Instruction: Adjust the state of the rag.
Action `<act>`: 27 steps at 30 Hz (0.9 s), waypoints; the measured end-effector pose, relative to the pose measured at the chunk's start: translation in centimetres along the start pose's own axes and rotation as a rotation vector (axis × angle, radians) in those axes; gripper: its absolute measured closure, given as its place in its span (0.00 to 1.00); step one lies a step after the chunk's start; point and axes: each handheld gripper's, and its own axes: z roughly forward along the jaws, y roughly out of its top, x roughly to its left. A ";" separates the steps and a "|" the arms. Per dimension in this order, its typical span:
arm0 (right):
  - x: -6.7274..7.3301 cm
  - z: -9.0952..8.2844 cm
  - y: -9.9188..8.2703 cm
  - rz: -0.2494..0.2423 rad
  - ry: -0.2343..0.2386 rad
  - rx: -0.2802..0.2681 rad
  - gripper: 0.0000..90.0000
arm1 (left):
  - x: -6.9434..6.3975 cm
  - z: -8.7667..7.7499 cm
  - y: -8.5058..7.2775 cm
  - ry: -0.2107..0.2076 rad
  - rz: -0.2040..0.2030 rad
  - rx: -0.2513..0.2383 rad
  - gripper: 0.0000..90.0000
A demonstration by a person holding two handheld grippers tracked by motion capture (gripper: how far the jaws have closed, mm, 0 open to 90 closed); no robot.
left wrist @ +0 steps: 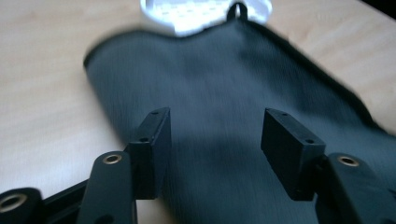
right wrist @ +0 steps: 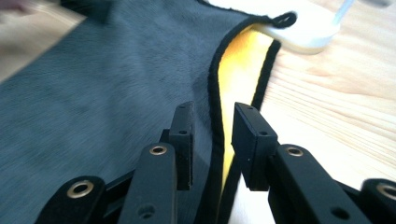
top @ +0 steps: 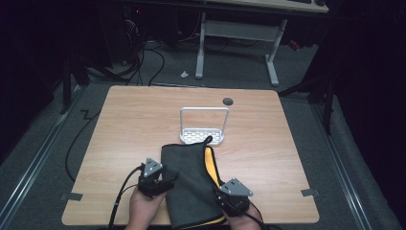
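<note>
The left gripper [top: 165,184], jaws spread with nothing between them, hovers over the near left edge of a folded towel [top: 189,184]: soft grey plush with a yellow underside, black piping and a hanging loop. It lies at the near middle of the pale wood-grain table [top: 129,124], its far end touching a white perforated rack [top: 203,135]. The right gripper [top: 221,194] is narrowly parted, straddling the towel's piped right edge. Dark carpet surrounds.

Probably a lab: dark room, floor cables [top: 143,62], wooden table [top: 143,124].
</note>
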 end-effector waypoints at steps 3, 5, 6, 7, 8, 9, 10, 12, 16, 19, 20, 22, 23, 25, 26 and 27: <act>-0.5 1.9 1.0 0.008 0.016 0.022 0.80 | -1.0 -1.1 -1.3 -0.004 0.031 0.050 0.42; -0.6 2.9 1.6 0.003 0.021 0.037 0.81 | -1.5 -1.5 -1.8 -0.007 0.051 0.070 0.41; -0.6 3.4 1.9 -0.005 0.021 0.046 0.82 | -1.7 -1.6 -2.0 -0.006 0.062 0.071 0.41; -0.6 3.9 2.1 -0.006 0.024 0.059 0.84 | -1.9 -1.7 -2.1 -0.007 0.073 0.077 0.41; -0.6 4.2 2.3 -0.011 0.020 0.069 0.90 | -2.1 -1.7 -2.2 -0.007 0.080 0.077 0.41; -0.7 4.4 2.3 -0.018 0.015 0.076 0.95 | -2.2 -1.6 -2.3 -0.010 0.089 0.088 0.41; -0.9 4.5 2.3 -0.024 0.008 0.098 0.96 | -2.4 -1.5 -2.3 -0.009 0.103 0.099 0.41; -1.5 4.2 1.9 -0.010 -0.014 0.109 0.97 | -2.7 -1.2 -2.5 0.002 0.136 0.121 0.40; -3.0 3.6 0.3 0.027 -0.045 0.150 0.97 | -3.0 -0.9 -3.0 0.010 0.159 0.136 0.41; -3.3 3.4 -0.2 0.044 -0.049 0.138 0.96 | -2.8 -1.0 -3.2 0.012 0.144 0.125 0.43; -3.3 3.4 -0.1 0.037 -0.057 0.135 0.96 | -2.7 -1.0 -3.2 0.013 0.145 0.125 0.44; -3.4 3.1 0.2 0.038 -0.064 0.122 0.97 | -2.6 -1.1 -3.1 0.008 0.141 0.130 0.44; -3.3 2.7 0.3 0.035 -0.075 0.105 0.97 | -2.6 -1.1 -3.1 0.002 0.138 0.132 0.44; -3.0 1.5 0.6 0.032 -0.081 0.065 0.97 | -2.9 -1.2 -3.0 -0.023 0.136 0.135 0.44; -2.8 0.7 0.7 0.035 -0.083 0.037 0.97 | -3.1 -1.3 -3.0 -0.030 0.140 0.131 0.44; -2.6 0.0 0.6 0.037 -0.084 0.017 0.97 | -3.4 -1.3 -3.0 -0.031 0.153 0.130 0.44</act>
